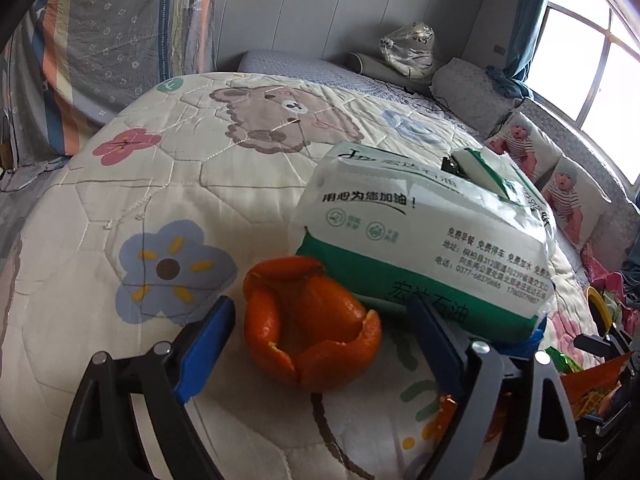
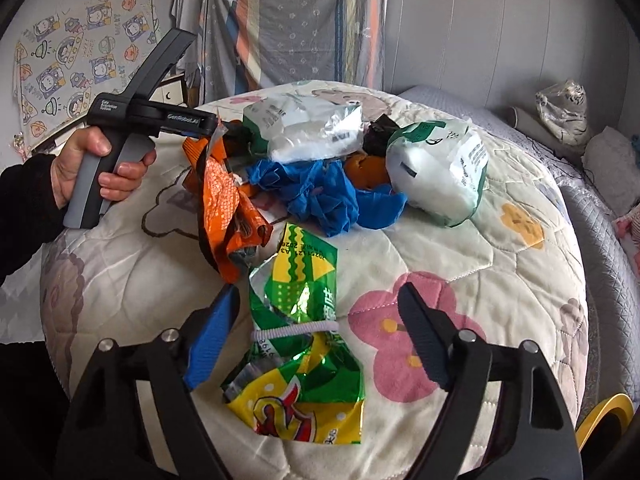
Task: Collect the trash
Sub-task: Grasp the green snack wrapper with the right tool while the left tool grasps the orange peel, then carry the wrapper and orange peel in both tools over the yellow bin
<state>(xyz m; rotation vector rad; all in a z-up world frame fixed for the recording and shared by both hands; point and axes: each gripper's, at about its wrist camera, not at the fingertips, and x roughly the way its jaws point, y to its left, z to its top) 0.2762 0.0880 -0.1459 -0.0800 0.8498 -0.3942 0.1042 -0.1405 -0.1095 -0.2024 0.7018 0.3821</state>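
Trash lies scattered on a quilted bed with a cartoon-print cover. The left gripper has its fingers spread on either side of an orange peel, which sits cupped open beside a white-and-green tissue pack; the pads do not touch the peel. The right gripper likewise straddles a green-and-yellow snack wrapper, cinched at its middle by a white hair tie, with clear gaps at both fingers. Each gripper appears positioned for a pinch on its own item.

Clearance: the peel's far side is just beside the tissue pack, so the right-hand finger of the left gripper has little room there (contact with the pack is likely). The wrapper has open quilt on its right side; an orange wrapper lies near its upper left. Further back, blue plastic and a second tissue pack form a heap. The bed edge falls away at right.
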